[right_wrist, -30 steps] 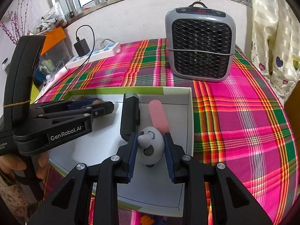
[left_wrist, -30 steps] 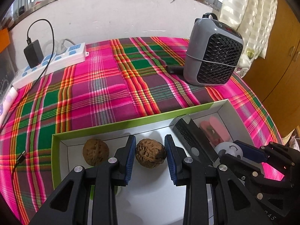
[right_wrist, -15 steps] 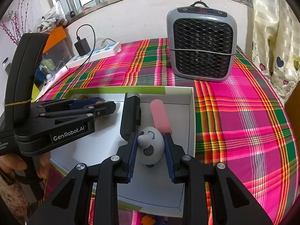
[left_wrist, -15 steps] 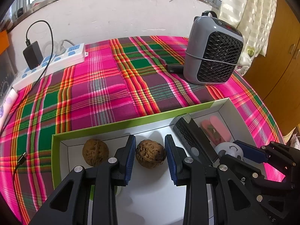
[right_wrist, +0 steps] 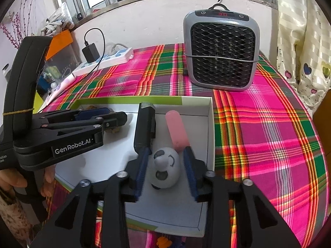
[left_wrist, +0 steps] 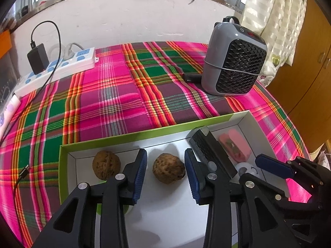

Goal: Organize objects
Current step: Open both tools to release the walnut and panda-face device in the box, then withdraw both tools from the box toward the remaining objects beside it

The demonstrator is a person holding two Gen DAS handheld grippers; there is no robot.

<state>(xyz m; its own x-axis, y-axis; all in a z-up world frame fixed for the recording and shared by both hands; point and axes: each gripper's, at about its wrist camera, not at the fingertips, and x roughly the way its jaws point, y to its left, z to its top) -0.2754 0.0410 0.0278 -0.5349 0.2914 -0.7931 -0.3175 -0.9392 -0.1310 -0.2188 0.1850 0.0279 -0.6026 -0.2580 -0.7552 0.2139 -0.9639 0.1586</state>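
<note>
The white box (left_wrist: 68, 165) with its green rim lies on the plaid-covered table (left_wrist: 107, 103) and already holds everything in view that looks like it needs sorting. At its left end sit two walnuts: one (left_wrist: 106, 167) near the corner, the other (left_wrist: 168, 171) resting on the box floor between the fingers of the left gripper (left_wrist: 165, 171). Those fingers have just been opening and now stand clear of the shell on both sides, so the nut looks released. Further right lie a dark rectangular block (right_wrist: 144, 128) and a pink capsule-shaped case (right_wrist: 177, 131), side by side. Nearest the right gripper (right_wrist: 165, 169) is a white egg-shaped toy with a drawn face (right_wrist: 164, 170); the right gripper's fingers have also just been spreading and flank it with a gap each side, gripping nothing.

Judging by this, both placements are done and little seems left, unless more items lie out of view; something orange shows below the box's near edge in the right wrist view, too cut off to identify.

Around the box, a grey fan heater (right_wrist: 221, 49) stands behind it, well apart, and a white power strip (left_wrist: 60, 68) with a black charger plugged in sits along the far left edge. Neither stands in the way; the two grippers sit close together over the box, so pulling out together could make them bump.
</note>
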